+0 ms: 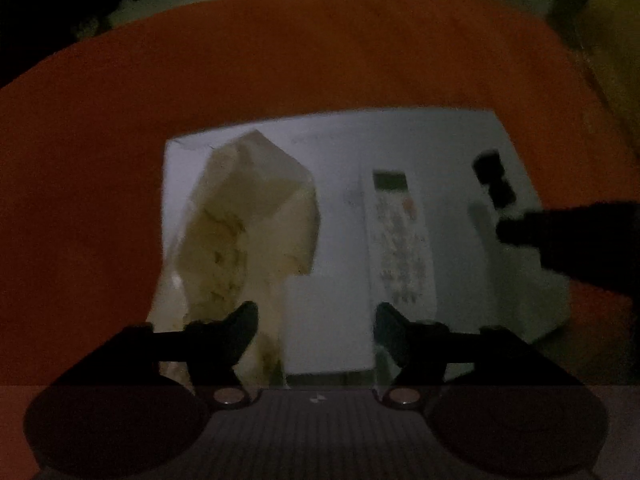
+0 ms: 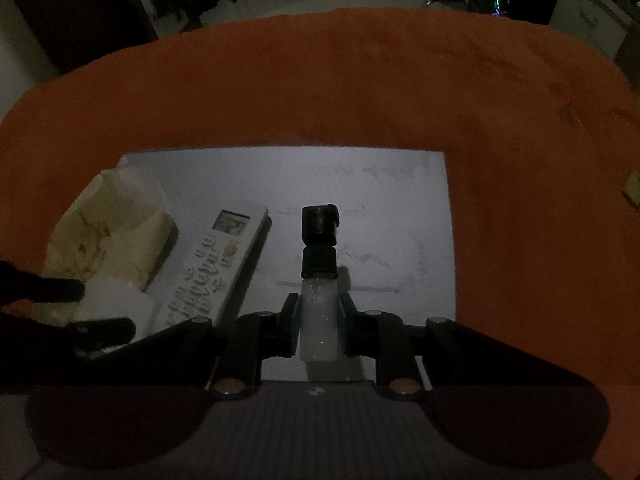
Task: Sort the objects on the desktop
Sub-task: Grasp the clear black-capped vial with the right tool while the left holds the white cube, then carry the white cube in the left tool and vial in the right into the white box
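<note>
Spray bottle [image 2: 318, 280] on right wrist view: my right gripper [image 2: 318, 330] clenched on its frosted body, black nozzle forward, above white board [image 2: 380, 184]; I'd set it down beside the remote [image 2: 216, 268]. Left wrist view: left gripper [image 1: 316, 334] released, empty, over tissue pack [image 1: 244, 228]

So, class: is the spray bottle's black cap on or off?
On: the black spray cap tops the spray bottle, held between the right gripper fingers.

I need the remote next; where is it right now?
The remote lies on the white board, left of the spray bottle in the right wrist view, beside the crumpled bag.
</note>
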Demonstrator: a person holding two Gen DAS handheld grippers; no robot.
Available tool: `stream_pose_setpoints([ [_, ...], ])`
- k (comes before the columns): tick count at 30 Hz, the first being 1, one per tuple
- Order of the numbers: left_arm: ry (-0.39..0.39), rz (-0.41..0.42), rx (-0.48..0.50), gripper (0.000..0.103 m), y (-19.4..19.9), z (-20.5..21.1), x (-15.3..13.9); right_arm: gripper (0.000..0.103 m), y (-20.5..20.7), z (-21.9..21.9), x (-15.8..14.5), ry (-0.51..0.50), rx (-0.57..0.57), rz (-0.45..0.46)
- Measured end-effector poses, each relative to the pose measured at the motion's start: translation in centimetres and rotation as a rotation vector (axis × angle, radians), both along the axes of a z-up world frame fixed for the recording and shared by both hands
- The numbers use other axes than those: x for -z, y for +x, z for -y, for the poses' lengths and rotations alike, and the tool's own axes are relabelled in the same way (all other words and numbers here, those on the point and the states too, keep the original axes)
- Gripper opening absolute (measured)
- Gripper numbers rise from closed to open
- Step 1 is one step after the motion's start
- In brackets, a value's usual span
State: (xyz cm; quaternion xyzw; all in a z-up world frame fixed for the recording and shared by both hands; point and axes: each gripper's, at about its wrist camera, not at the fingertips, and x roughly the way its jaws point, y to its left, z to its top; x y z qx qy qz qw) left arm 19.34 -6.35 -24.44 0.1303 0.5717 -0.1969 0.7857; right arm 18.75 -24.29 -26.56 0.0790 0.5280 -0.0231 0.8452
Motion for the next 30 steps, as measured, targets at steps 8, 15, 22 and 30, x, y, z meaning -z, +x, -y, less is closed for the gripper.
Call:
stream_pose_setpoints([
  [8,0.023,0.017,0.024,0.051,-0.6,1.3,1.6,0.021,-0.2,-0.2,0.9,0.013,0.002,-0.018],
  [15,0.048,0.001,-0.023,0.050,0.0,2.2,2.8,0.021,-0.4,-0.6,1.1,0.019,0.004,-0.012],
  [22,-0.116,0.009,-0.063,0.050,-0.7,-0.1,0.4,0.021,-1.4,0.4,-0.1,0.059,0.025,0.030],
  [30,-0.248,0.052,-0.116,0.050,-0.9,-2.2,-3.8,0.021,-2.7,1.7,-3.7,0.148,0.037,0.104],
])
